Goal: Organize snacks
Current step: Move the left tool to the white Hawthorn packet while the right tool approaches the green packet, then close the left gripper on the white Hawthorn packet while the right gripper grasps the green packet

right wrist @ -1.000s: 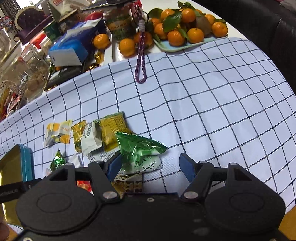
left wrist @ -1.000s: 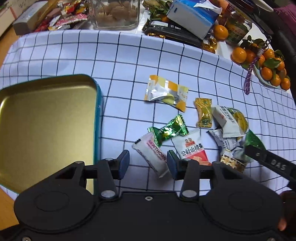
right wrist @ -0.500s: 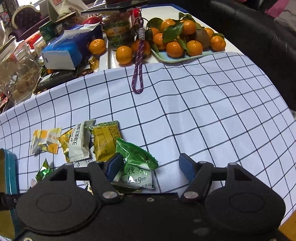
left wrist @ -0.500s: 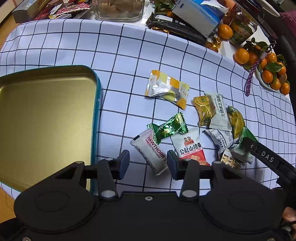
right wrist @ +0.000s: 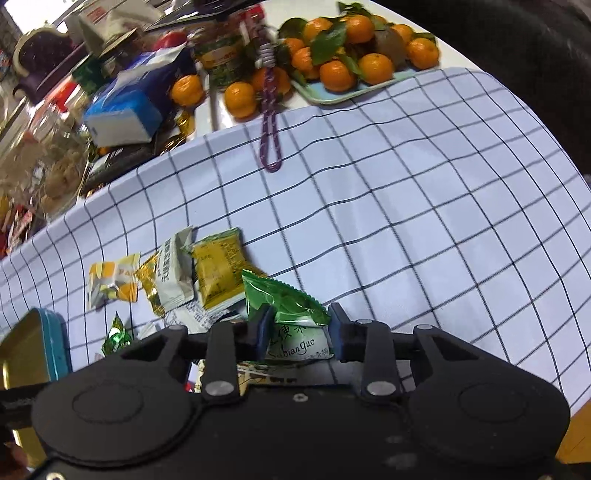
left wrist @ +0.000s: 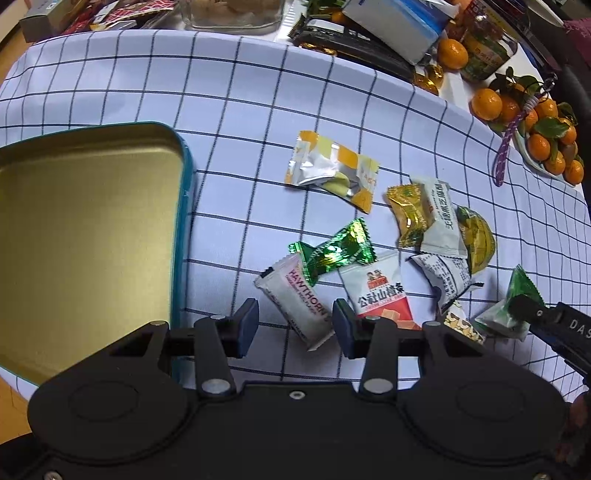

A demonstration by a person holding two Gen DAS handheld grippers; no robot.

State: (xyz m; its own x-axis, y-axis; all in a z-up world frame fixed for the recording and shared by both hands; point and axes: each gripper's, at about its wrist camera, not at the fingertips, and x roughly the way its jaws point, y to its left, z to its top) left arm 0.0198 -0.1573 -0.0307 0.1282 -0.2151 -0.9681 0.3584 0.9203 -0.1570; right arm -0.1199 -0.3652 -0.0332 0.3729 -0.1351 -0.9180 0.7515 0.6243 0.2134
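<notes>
Several wrapped snacks lie on a checked cloth (left wrist: 258, 92). My right gripper (right wrist: 300, 328) is closing, and its pads press both sides of the green-and-white packet (right wrist: 284, 299). In the left wrist view one right finger (left wrist: 535, 314) sits on that packet (left wrist: 517, 291). My left gripper (left wrist: 294, 326) stands open, pointing down over the white Hawthorn packet (left wrist: 295, 299), which lies between its fingers untouched. A green foil candy (left wrist: 336, 251) and a red-and-white packet (left wrist: 380, 291) lie beside it. The open tin (left wrist: 92, 229), gold inside with a teal rim, sits at the left.
A yellow-and-silver packet (left wrist: 332, 170), a gold candy (left wrist: 408, 214) and a grey packet (left wrist: 439, 218) lie further out. Behind the cloth are a tray of mandarins (right wrist: 351, 62), a purple cord (right wrist: 267, 122), a blue tissue box (right wrist: 122, 110) and a glass jar (left wrist: 232, 11).
The right jaws have come together from wide apart onto the green-and-white packet. The left gripper has stayed open over the Hawthorn packet.
</notes>
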